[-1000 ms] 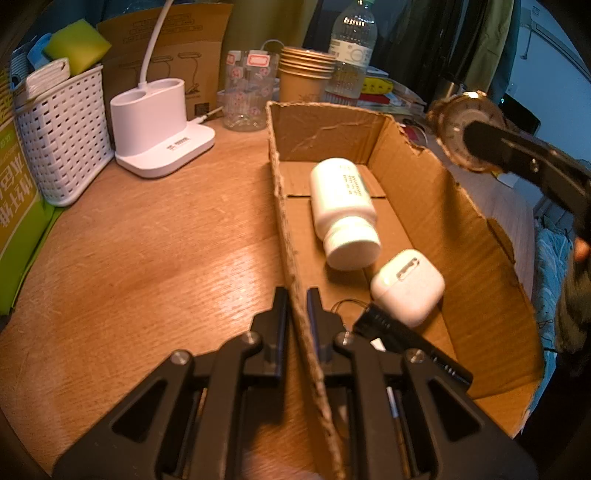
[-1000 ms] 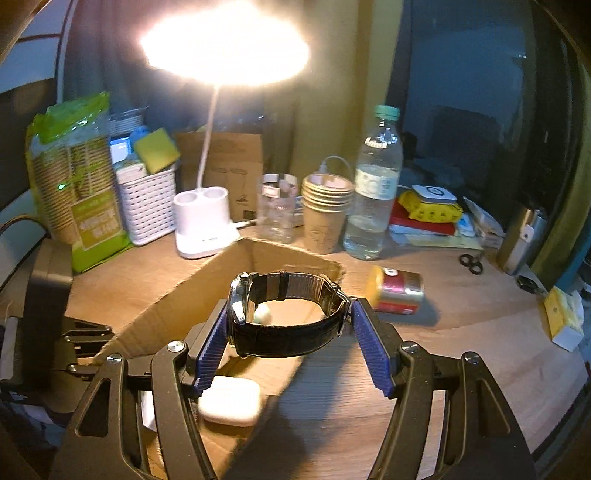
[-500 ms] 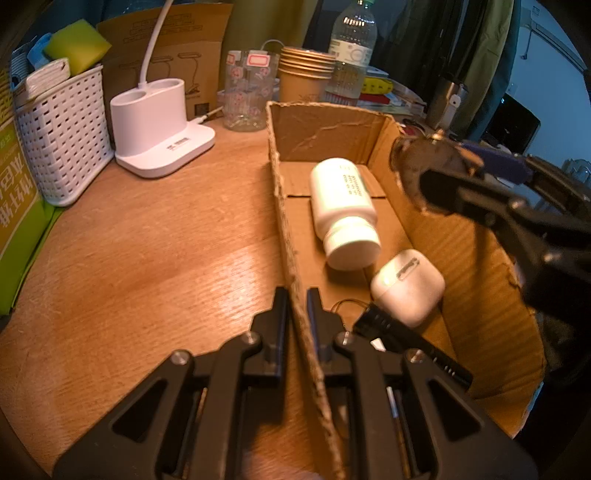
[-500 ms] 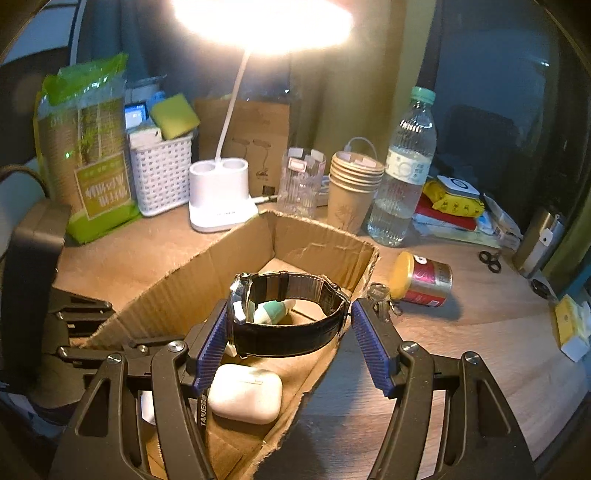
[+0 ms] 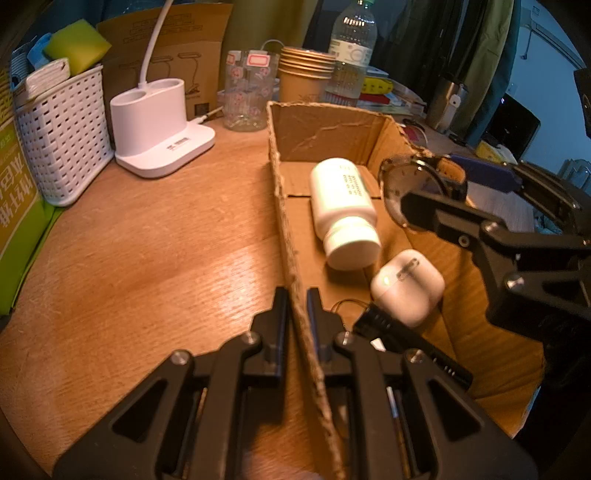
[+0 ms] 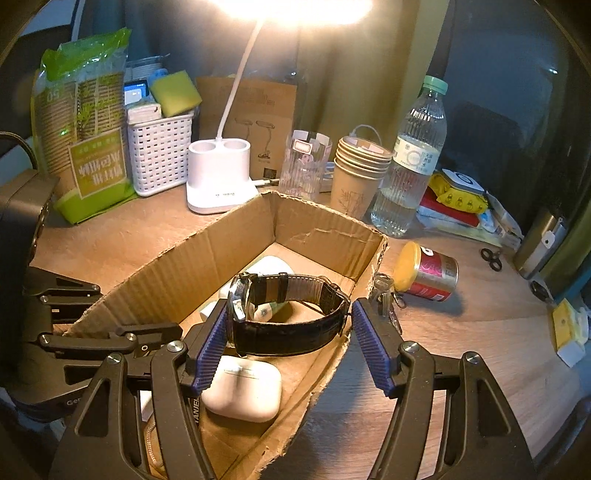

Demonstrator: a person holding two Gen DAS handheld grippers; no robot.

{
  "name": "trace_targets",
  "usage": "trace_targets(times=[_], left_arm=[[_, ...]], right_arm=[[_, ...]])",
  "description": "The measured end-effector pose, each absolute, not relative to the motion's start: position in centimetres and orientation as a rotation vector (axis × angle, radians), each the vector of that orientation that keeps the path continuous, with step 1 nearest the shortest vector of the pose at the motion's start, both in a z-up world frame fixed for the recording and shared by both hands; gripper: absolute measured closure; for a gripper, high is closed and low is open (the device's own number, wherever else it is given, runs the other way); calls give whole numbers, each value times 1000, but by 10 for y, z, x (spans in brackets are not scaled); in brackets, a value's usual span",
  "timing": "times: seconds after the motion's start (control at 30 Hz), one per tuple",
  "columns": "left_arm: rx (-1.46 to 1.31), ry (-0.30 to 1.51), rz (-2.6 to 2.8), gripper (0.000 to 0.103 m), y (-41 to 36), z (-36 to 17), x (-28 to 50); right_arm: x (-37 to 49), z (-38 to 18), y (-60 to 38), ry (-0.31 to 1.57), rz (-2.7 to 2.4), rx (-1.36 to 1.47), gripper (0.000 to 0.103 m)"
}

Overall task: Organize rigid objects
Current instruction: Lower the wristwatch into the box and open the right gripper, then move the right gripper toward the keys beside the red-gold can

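Bottle (image 6: 264,291) half hidden behind watch (image 6: 288,314) in right fingers (image 6: 212,345); left fingers (image 5: 280,314) clenched on box wall (image 5: 286,229).

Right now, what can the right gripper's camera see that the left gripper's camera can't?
Only the right camera shows the lit lamp head, the red can, the keys and the scissors. Only the left camera shows the left gripper pinching the box wall, and the black stick. Both show the box, the watch, the earbud case and the white bottle.
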State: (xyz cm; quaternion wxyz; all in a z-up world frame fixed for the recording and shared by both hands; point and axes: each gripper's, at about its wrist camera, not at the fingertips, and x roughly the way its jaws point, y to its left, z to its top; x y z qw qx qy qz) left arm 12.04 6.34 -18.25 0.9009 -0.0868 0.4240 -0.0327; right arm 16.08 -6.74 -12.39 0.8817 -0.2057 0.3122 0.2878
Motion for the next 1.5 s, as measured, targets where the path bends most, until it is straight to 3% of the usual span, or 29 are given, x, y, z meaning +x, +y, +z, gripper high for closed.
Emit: trace_targets(times=[1.5], left_arm=[[-181, 879, -68, 92, 65, -182, 121]], right_arm=[[196, -103, -135, 629, 492, -213, 33]])
